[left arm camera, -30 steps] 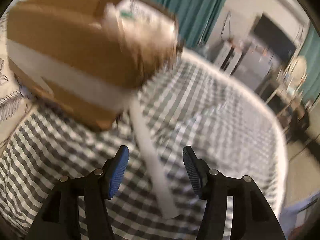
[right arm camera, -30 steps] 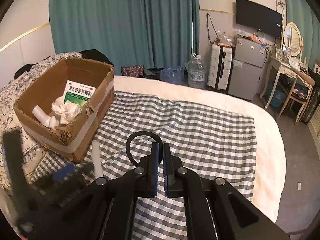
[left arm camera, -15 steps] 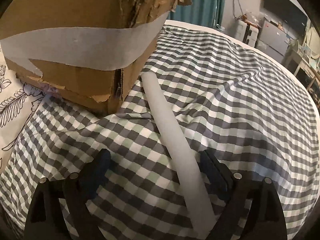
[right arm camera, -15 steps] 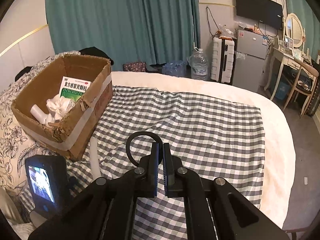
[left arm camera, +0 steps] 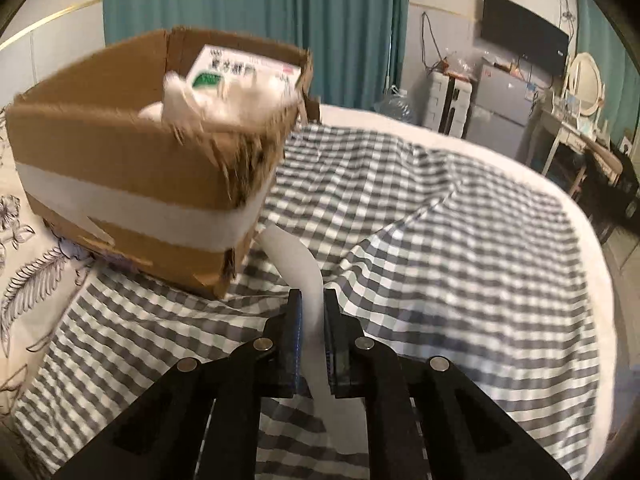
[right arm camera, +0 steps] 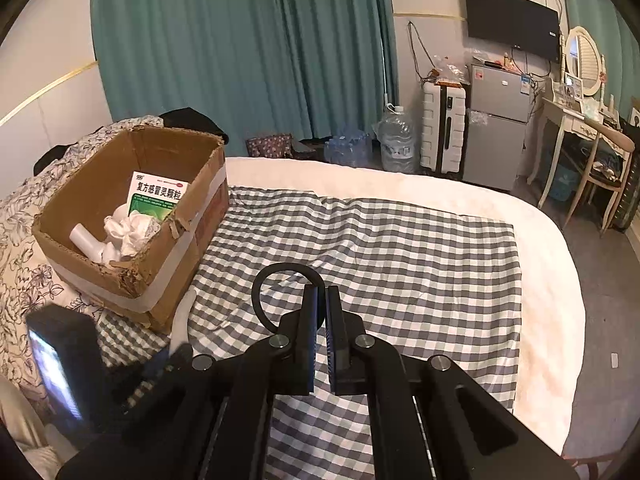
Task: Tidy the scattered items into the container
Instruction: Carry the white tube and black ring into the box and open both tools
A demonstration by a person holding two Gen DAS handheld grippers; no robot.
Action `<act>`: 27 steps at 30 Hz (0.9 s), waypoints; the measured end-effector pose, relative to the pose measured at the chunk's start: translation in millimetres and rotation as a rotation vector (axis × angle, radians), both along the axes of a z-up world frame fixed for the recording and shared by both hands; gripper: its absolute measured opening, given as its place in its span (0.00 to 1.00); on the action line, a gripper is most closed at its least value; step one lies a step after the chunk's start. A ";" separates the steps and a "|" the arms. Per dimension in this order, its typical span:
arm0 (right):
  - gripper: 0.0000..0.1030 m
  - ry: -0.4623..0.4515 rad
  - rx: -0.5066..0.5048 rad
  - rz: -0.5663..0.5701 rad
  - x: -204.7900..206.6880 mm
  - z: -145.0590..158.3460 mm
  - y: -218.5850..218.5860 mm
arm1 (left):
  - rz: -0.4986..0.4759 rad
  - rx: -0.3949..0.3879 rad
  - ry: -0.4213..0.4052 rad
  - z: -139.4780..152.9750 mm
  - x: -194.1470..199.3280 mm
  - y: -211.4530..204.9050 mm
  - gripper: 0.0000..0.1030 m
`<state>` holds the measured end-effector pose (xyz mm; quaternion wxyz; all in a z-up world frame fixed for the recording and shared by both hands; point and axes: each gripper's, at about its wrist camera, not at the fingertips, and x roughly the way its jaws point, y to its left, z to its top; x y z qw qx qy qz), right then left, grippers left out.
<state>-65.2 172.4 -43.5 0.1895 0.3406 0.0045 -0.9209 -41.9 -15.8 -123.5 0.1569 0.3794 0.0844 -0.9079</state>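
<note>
An open cardboard box stands at the left of the checked bed. It holds a green and white medicine carton, crumpled white tissue and a white tube. My left gripper is shut on a long white tube and holds it off the cloth, just right of the box's near corner. The tube also shows in the right wrist view. My right gripper is shut on a black ring above the middle of the bed.
A checked cloth covers the white bed. A floral pillow lies left of the box. The left gripper's body with its lit screen sits at the lower left of the right wrist view. A fridge, suitcase and desk stand beyond the bed.
My left gripper dropped over the white tube, closed on it and lifted it beside the box. My right gripper stayed shut on the black ring, nearly still.
</note>
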 end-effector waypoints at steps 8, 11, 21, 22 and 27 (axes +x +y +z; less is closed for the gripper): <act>0.04 0.012 -0.027 0.033 20.3 20.7 -9.0 | -0.065 0.038 0.169 74.9 21.6 -13.0 0.09; 0.04 0.027 -0.020 0.034 27.3 31.7 -12.9 | -0.097 0.050 0.216 104.5 21.4 -27.6 0.09; 0.04 0.068 -0.035 0.103 28.2 83.8 -53.8 | -0.017 -0.006 0.282 177.2 -17.9 -117.1 0.09; 0.04 0.072 -0.038 0.115 24.8 88.3 -64.1 | -0.001 -0.016 0.287 179.7 -21.4 -126.0 0.09; 0.04 0.053 -0.073 0.201 -5.7 97.8 -125.8 | 0.092 -0.008 0.276 162.9 -30.0 -173.6 0.13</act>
